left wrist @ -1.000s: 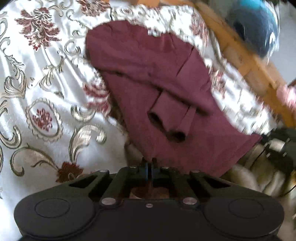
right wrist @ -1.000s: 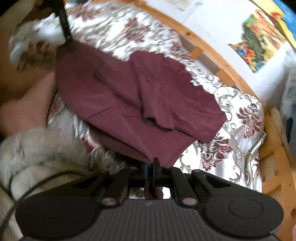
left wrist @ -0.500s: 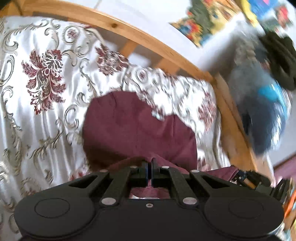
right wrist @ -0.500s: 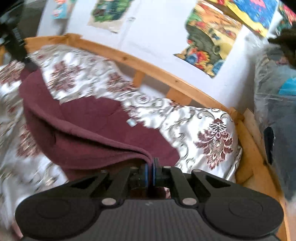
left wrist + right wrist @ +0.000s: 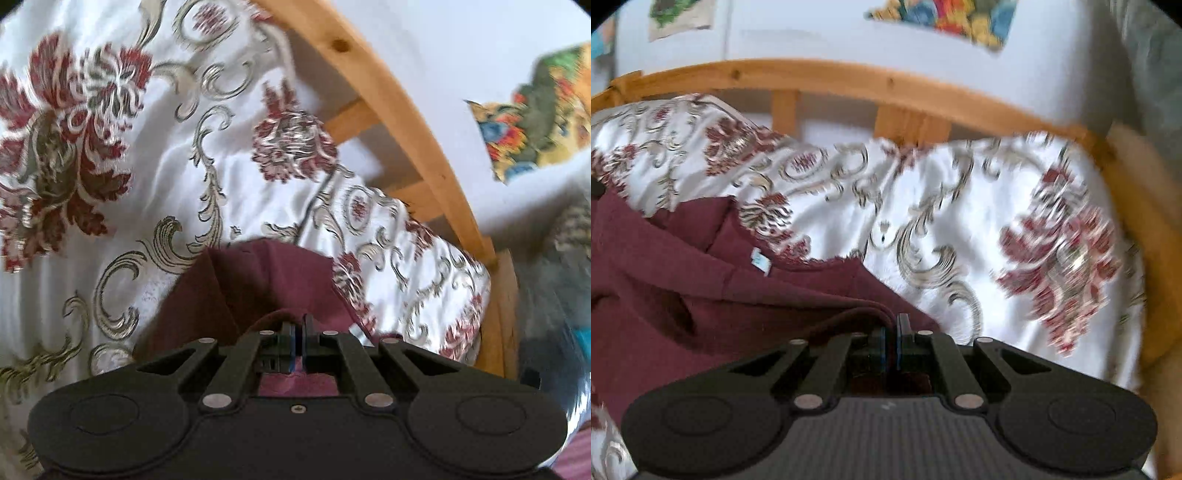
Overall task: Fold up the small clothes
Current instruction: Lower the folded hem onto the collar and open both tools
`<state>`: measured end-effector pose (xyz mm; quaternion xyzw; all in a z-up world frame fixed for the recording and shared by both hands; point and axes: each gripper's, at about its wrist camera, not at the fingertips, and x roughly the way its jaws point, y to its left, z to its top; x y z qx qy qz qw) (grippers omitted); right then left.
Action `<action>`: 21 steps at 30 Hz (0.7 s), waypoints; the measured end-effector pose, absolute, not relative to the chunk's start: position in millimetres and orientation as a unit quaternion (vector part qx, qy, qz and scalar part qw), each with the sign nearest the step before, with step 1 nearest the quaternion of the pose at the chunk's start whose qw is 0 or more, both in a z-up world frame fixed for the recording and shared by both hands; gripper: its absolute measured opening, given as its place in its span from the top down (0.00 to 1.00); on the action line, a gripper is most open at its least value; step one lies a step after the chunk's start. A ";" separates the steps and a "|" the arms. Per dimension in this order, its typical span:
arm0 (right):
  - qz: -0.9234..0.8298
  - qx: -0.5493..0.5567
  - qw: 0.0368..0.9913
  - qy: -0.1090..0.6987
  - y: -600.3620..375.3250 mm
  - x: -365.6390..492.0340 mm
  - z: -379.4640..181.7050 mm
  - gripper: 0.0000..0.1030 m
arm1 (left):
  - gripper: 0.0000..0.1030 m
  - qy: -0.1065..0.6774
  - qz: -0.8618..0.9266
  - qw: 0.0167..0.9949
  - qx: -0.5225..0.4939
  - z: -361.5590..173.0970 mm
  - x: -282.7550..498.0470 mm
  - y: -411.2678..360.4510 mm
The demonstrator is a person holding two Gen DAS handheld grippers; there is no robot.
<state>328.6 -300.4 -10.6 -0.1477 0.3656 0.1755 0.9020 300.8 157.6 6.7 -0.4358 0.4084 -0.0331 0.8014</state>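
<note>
Mid-fold on the bed: I held the maroon garment (image 5: 683, 295) by one edge in both hands, my left gripper (image 5: 298, 328) and my right gripper (image 5: 892, 326) each with fingers pressed together on a fold of the cloth. The garment lay on the patterned bedspread (image 5: 110, 184), toward the corner where the wooden bed frame (image 5: 849, 79) turned along the white wall (image 5: 812, 33). In the right wrist view the cloth spread away to the left of my fingers, doubled over itself, with a small pale label (image 5: 761, 261) showing near its far edge. In the left wrist view only a narrow hump of maroon showed ahead of the fingers, with bare bedspread beyond it up to the frame.

The step in hand looked like carrying the gripped edge over the body of the garment to make a fold. Both views were smeared by motion, so I could not say for certain whether the lifted edge had reached the far edge.

The next move called for laying the held edge down square on the lower layer, edges matched, before the fingers let go together, so the soft cloth would not slide or bunch on the slick bedspread.
</note>
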 end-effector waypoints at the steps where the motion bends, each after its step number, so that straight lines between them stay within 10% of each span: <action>1: 0.176 -0.143 0.900 0.373 -300.4 335.0 -16.2 0.93 | 0.98 0.410 -0.033 0.796 -0.445 0.9 305.7 159.2; 6: 0.180 -0.141 0.893 0.387 -301.6 348.1 -34.8 0.93 | 0.94 0.423 -0.037 0.789 -0.444 -14.6 322.3 158.9; 15: 0.193 -0.083 0.896 0.390 -316.7 354.8 -36.7 0.87 | 0.48 0.399 -0.049 0.861 -0.310 16.7 315.2 164.2; 21: 0.206 -0.091 0.902 0.368 -320.3 346.3 -39.1 0.73 | 0.47 0.449 -0.084 0.844 -0.282 0.7 304.2 148.7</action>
